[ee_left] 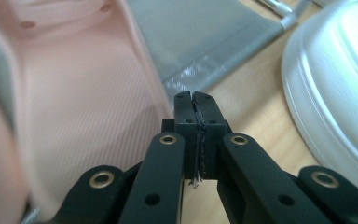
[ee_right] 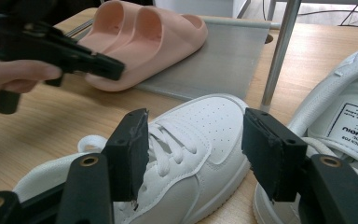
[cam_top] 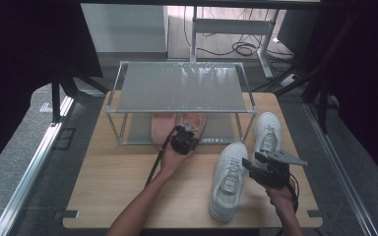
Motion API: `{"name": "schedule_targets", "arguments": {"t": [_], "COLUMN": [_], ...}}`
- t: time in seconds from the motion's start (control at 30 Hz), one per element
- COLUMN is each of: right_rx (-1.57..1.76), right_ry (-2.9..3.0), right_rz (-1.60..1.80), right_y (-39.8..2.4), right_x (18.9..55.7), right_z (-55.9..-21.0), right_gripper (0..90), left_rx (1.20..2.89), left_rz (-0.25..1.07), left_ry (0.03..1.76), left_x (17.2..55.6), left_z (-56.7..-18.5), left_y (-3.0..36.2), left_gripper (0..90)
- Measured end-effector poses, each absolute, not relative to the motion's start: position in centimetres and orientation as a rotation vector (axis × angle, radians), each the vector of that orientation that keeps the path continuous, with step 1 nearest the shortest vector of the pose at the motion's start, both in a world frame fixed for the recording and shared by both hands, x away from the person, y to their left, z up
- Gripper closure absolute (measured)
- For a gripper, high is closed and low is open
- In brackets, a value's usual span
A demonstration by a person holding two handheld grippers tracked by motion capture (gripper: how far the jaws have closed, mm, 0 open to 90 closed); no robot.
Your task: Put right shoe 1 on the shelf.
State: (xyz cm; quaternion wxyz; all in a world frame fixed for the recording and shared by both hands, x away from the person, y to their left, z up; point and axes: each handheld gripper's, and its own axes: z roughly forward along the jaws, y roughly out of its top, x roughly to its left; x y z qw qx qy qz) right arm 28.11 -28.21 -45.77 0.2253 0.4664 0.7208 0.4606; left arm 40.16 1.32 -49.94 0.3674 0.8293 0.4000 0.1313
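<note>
On the lower shelf of a two-tier metal rack (cam_top: 179,88), a pair of pink slides (cam_top: 163,126) sits side by side, smooth, rounded foam with wide straps and a fine ribbed footbed. The rack's shelves are flat grey sheets with a dull, grainy sheen, framed by thin silver tubes, and the upper shelf carries nothing. The rack stands on a pale wood-grain surface (cam_top: 113,182) with rounded corners. The left hand-held gripper (cam_top: 185,133) reaches to the heel end of the slides, its black jaws pressed together with nothing between them; whether the tips touch the right-hand slide's edge is hard to tell from the blurred close view. Two white sneakers lie on the surface to the right of the rack: the near sneaker (cam_top: 229,179), laced, perforated at the toe and leather-like, points toward the rack, and the far sneaker (cam_top: 267,132) lies just beside the rack's right leg. The right hand-held gripper (cam_top: 249,164) hovers at the near sneaker's side, its padded jaws standing wide apart.
</note>
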Motion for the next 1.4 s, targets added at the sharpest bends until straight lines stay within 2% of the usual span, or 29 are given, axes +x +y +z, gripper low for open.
{"name": "schedule_targets", "arguments": {"t": [0.33, 1.03, 1.4], "right_rx": [1.279, 1.281, 1.285], "right_ry": [1.993, 1.992, 1.986], "right_rz": [1.272, 1.271, 1.272], "right_y": [-27.8, -27.9, -28.0], "right_x": [28.1, 28.2, 28.1], "right_z": [-45.7, -45.8, -45.7], "right_gripper": [41.7, 41.7, 41.7], "left_rx": [2.155, 2.145, 2.057], "left_rz": [0.324, 0.348, 0.320], "left_ry": [1.018, 1.073, 1.086], "left_x": [37.6, 39.3, 35.4], "left_z": [-50.3, -51.3, -50.7], "left_y": [4.5, 4.3, 8.9], "left_gripper": [89.3, 89.5, 88.1]}}
